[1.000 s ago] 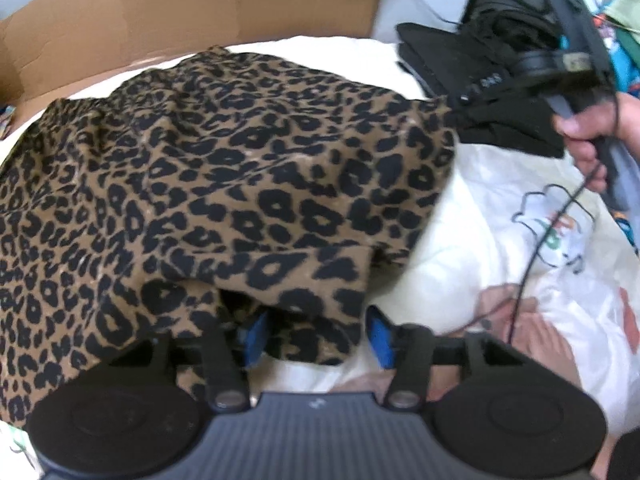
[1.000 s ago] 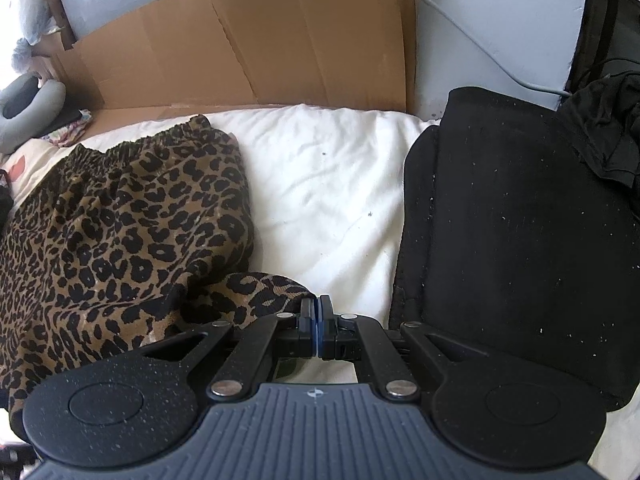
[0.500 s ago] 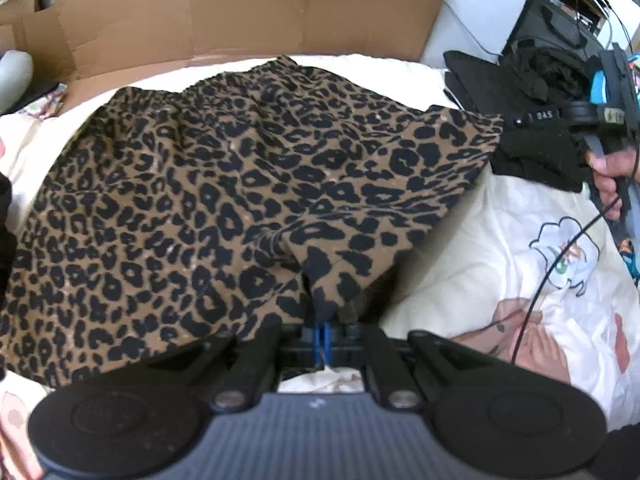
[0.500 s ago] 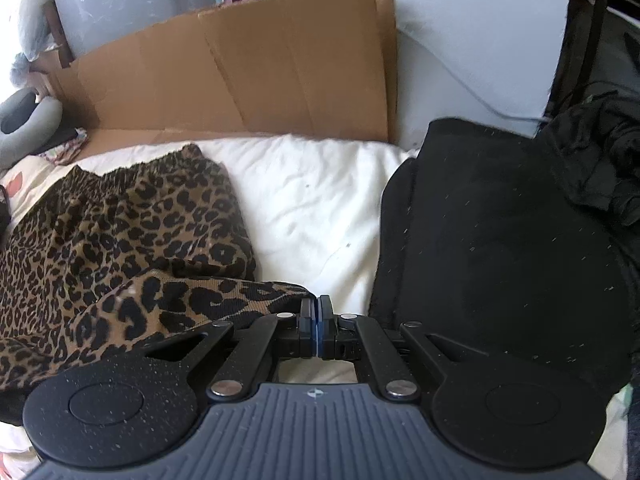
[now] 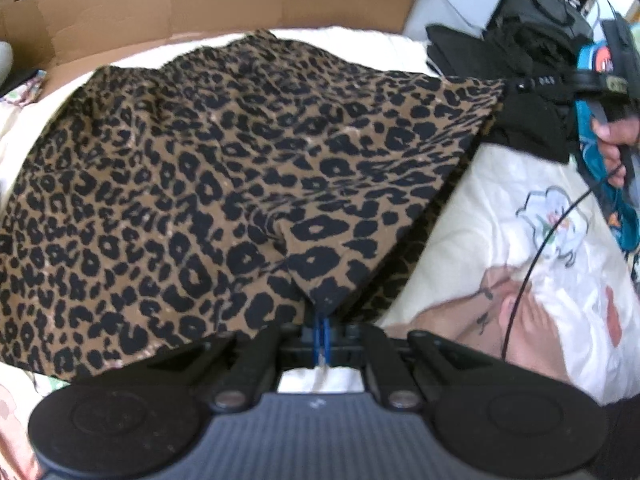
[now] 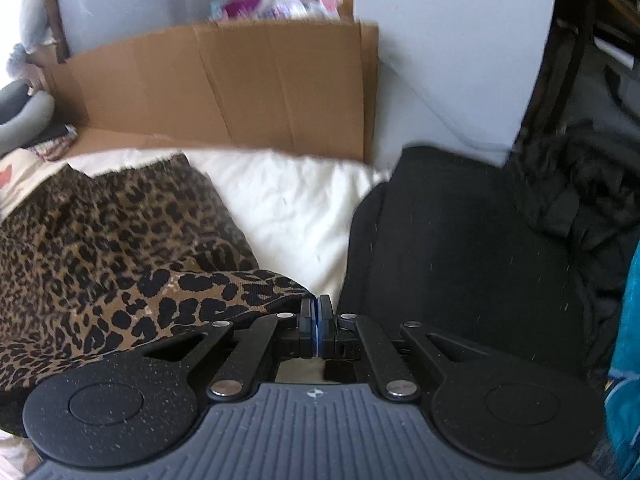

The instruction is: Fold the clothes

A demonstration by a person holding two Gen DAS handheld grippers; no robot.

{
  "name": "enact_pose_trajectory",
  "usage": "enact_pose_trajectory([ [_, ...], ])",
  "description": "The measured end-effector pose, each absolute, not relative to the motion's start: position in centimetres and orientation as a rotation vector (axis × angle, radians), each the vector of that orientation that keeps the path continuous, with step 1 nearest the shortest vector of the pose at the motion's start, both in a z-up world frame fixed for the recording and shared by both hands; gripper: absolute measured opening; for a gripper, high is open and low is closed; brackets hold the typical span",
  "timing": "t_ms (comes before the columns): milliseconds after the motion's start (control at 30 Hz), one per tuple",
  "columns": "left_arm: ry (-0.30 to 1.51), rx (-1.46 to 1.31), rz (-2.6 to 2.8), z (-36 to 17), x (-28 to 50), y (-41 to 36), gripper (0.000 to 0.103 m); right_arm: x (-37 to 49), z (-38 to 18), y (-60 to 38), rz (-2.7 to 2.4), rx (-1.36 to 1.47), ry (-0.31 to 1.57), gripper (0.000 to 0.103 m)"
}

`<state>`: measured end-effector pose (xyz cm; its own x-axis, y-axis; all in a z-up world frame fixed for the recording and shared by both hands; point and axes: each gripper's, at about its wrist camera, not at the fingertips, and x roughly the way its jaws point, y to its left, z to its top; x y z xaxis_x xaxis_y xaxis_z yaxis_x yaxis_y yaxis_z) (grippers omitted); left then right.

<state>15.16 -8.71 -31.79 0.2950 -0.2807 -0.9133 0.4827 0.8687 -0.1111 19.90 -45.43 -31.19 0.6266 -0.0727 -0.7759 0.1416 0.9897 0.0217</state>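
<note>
A leopard-print garment (image 5: 224, 184) lies spread over a white bed. My left gripper (image 5: 322, 326) is shut on its near corner, which rises to the blue pads. In the left wrist view the garment's far right corner stretches taut to my right gripper (image 5: 516, 86), held by a person's hand (image 5: 612, 140). In the right wrist view my right gripper (image 6: 316, 314) is shut on a corner of the leopard-print garment (image 6: 120, 264), whose cloth runs off to the left. The edge between both held corners hangs lifted off the bed.
A folded black garment (image 6: 460, 264) lies right of the leopard cloth, with a black crumpled pile (image 6: 592, 196) beyond it. Brown cardboard (image 6: 248, 92) stands along the bed's far side. A printed white sheet (image 5: 532, 232) and a black cable (image 5: 536, 264) lie at the right.
My left gripper has shut on the garment's near corner, which lay between its open pads before. Both grippers have lifted, and the cloth between them is now pulled taut.
</note>
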Motion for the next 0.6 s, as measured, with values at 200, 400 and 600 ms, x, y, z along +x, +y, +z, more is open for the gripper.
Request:
enact_pose_trajectory([
  [200, 1.204, 0.25, -0.516, -34.3, 14.8, -9.1, 0.002, 20.2, -35.8, -47.2, -0.118, 0.195, 1.008, 0.0],
  [400, 1.214, 0.24, -0.514, -34.1, 15.6, -8.9, 0.002, 18.4, -35.3, -48.1, -0.094, 0.224, 1.0, 0.002],
  [600, 1.216, 0.228, -0.512, -33.6, 15.9, -9.0, 0.002, 17.6, -34.0, -49.1, -0.066, 0.304, 0.933, 0.038],
])
